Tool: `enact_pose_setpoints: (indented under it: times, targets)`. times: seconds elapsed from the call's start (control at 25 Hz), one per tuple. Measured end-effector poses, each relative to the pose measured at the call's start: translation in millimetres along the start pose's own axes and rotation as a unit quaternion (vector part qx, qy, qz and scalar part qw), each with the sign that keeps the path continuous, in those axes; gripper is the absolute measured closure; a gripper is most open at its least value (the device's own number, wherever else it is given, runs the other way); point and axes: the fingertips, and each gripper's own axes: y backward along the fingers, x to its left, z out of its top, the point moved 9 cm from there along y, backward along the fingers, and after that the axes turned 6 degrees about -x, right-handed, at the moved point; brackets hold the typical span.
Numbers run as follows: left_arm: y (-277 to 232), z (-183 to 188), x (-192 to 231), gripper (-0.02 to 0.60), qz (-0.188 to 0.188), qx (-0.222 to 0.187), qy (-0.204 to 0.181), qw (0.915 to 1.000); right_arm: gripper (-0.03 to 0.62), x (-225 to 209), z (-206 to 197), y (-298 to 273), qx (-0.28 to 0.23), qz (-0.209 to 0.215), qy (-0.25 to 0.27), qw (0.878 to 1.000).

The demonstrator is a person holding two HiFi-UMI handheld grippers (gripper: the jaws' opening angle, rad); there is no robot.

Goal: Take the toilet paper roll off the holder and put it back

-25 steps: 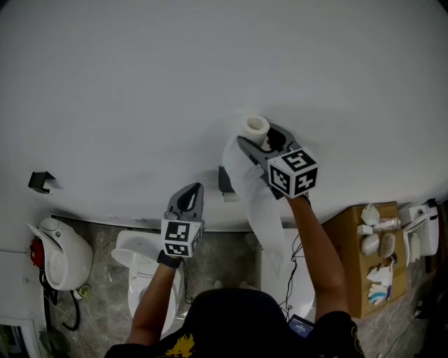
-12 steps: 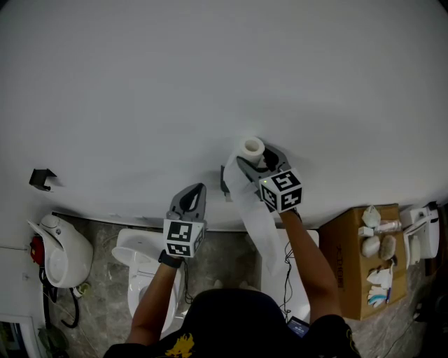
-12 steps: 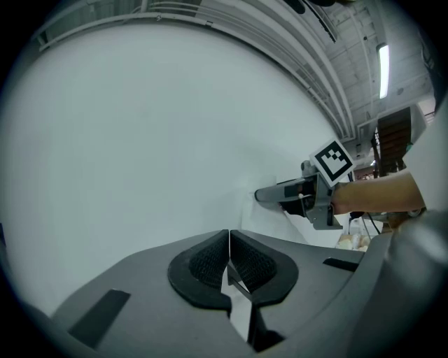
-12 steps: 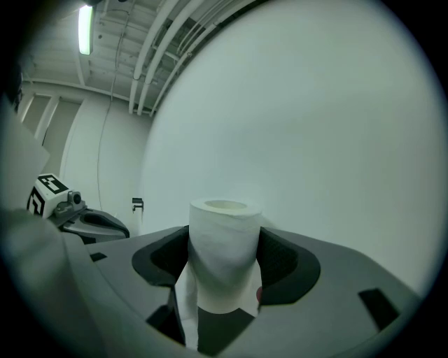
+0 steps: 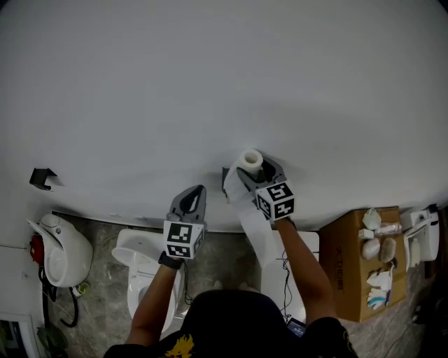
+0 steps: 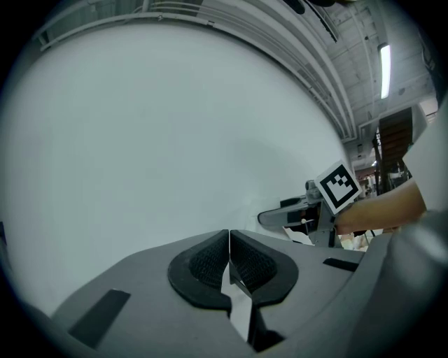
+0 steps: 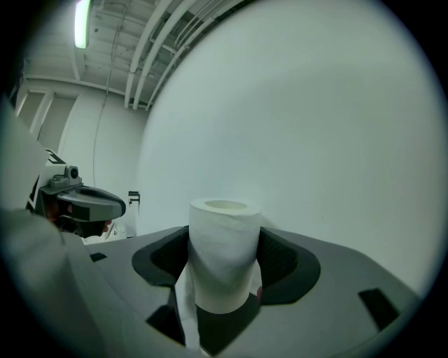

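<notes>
The right claw (image 7: 222, 262) is closed on the toilet paper roll (image 7: 224, 238), its 2 dark ribbed pads (image 7: 282, 260) pressing the roll's left and right sides. The roll stands upright between them, hollow core facing up (the top rim clears the pads by a good part of the roll's height). A loose tail of paper (image 7: 185, 308) hangs from the roll's lower left, down between the jaws. Behind the roll is a plain white wall (image 7: 315, 133). Far left, the left claw (image 7: 112, 204) shows side-on, with a small black fixture (image 7: 134, 196) on the wall just beyond it. Above are ceiling pipes (image 7: 157, 35) and 1 light strip (image 7: 82, 21).
</notes>
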Motion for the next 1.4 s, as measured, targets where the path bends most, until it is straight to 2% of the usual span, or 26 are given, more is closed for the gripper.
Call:
enact_pose_setpoints:
  times: [0.48,1.4]
  targets:
    - [-1.1,-0.3,2.6,0.563,-0.002,-0.005,0.003,1.0,0.31,0.3,-22.4,-3.5,0.006,-0.014,0.011,1.0]
    - [-10.9,-6.4,-0.5,0.563,-0.011,-0.001,0.011,0.9999,0.306,0.6,-31.8,-7.1,0.005,-0.012,0.011,1.0]
